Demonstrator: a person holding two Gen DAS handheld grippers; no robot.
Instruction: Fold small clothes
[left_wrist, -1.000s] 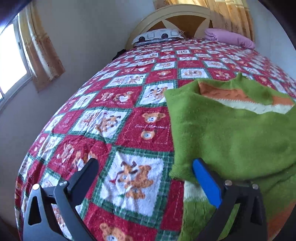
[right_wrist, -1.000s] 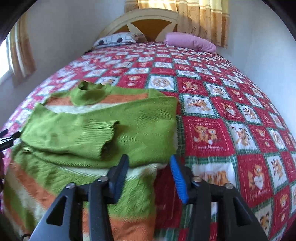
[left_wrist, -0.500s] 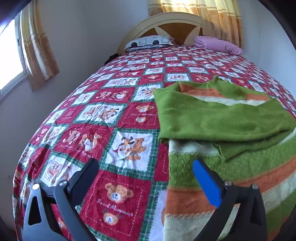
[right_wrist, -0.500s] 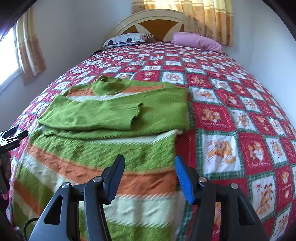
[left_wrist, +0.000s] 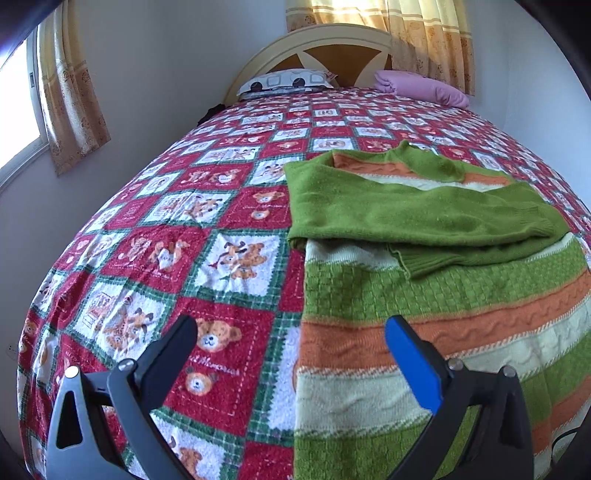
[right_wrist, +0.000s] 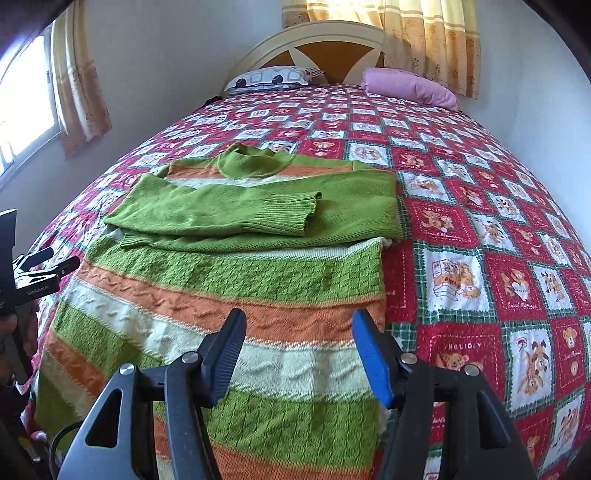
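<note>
Sweater (right_wrist: 236, 295) lies flat on the bed (right_wrist: 480, 229), centre-left of the right wrist frame, right half of the left wrist frame (left_wrist: 443, 314). Green/orange/cream stripes, collar (right_wrist: 255, 164) pointing toward the headboard (right_wrist: 317, 44) at top centre. Both sleeves are folded across the chest: one green sleeve (right_wrist: 221, 214) on top with its ribbed cuff (right_wrist: 295, 212) ending mid-frame, the other sleeve under it, its cuff poking out at the left (right_wrist: 136, 242). Lower body of the sweater is unfolded and runs down toward the bottom edge of the frame.

Right gripper (right_wrist: 297, 354): fingers apart and opening, nothing between them. They hang over the cream/orange stripes near the sweater's right edge; contact with the fabric is not evident. Blue pad on the right finger (right_wrist: 371, 358), black ribbed pad on the left one.

Left gripper (left_wrist: 288, 354): fingers spread wide, holding nothing. In its frame they straddle the sweater's left edge: black finger (left_wrist: 166, 354) over the bear-print quilt (left_wrist: 184, 221), blue finger over the stripes. The left gripper's body also shows at the left edge of the right wrist frame (right_wrist: 33, 273).

Background: patterned pillow (right_wrist: 273, 75) and pink pillow (right_wrist: 406, 88) at the headboard, curtains (right_wrist: 391, 33) upper right, window (left_wrist: 18, 122) far left.
</note>
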